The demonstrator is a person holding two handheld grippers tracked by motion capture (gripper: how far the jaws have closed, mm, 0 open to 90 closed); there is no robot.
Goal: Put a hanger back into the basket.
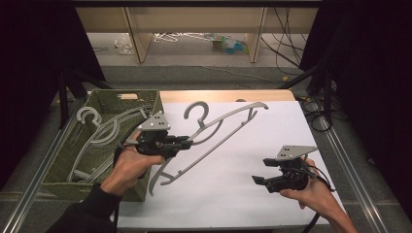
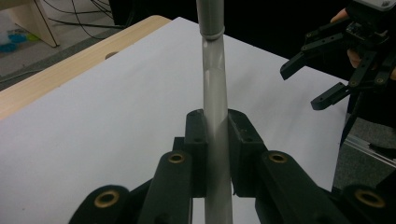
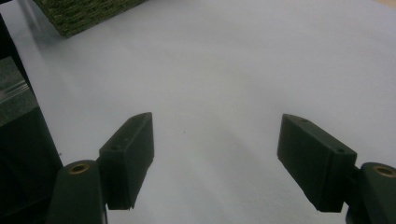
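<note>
High view: left hand-held gripper (image 1: 187,142) clamps grey hanger (image 1: 218,128); right hand-held gripper (image 1: 261,171) wide open.

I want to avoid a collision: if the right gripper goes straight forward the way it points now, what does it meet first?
Probably the white sheet: the open right gripper points down at bare sheet. The green basket lies farther off, left of that line; depth is unclear.

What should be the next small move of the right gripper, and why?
Probably bring the open right gripper toward the grey hanger. The left gripper is shut on one of its bars, and its far end is free above the white sheet.
</note>
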